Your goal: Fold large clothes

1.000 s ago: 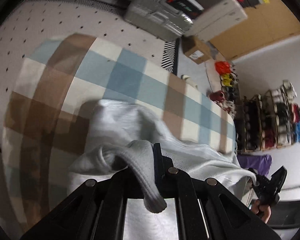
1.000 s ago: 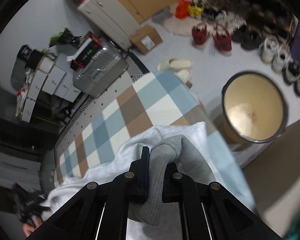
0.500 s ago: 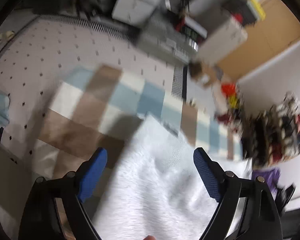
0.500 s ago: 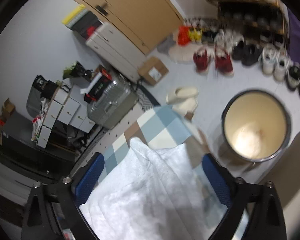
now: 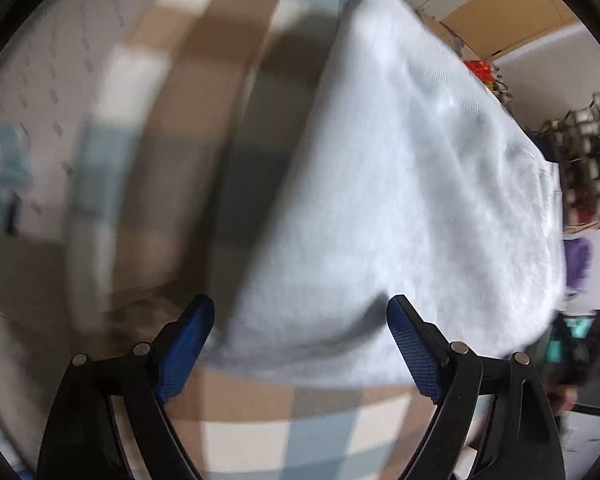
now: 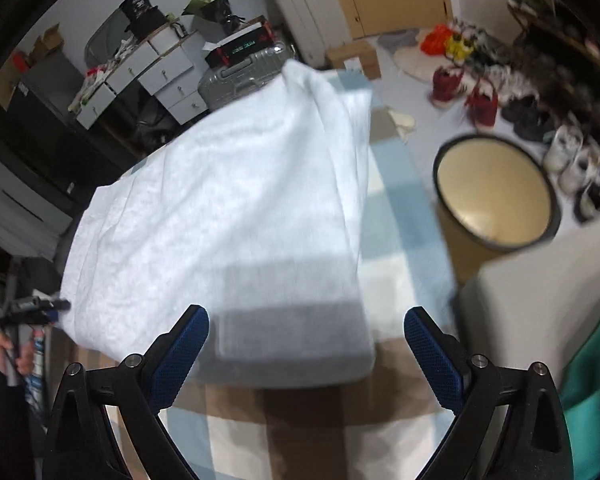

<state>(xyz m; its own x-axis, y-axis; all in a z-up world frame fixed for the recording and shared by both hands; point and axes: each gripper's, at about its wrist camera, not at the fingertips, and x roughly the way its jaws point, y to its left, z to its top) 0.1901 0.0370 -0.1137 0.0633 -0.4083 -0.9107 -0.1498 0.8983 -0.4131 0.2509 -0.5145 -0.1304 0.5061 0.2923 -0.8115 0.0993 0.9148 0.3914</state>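
A pale white garment (image 5: 400,180) (image 6: 228,200) lies spread on a table covered with a blue, brown and cream checked cloth (image 5: 204,80) (image 6: 396,216). Its grey ribbed hem (image 6: 292,340) lies along the near edge. My left gripper (image 5: 300,303) hovers open over the garment's near left corner, with only cloth below its blue pads. My right gripper (image 6: 306,313) stands open just above the hem near the right corner, holding nothing. The left wrist view is blurred by motion. A hand (image 6: 8,354) on the left gripper's handle shows at the far left of the right wrist view.
A round tan bin (image 6: 496,192) stands on the floor right of the table. Beyond the table are a silver suitcase (image 6: 244,76), white drawers (image 6: 156,72), a cardboard box (image 6: 356,56) and several shoes (image 6: 480,96). Green fabric (image 6: 596,380) sits at the right edge.
Both grippers were shut on the grey hem a second ago. They have let go, opened wide and drawn back toward the near edge, and the garment now lies flat.
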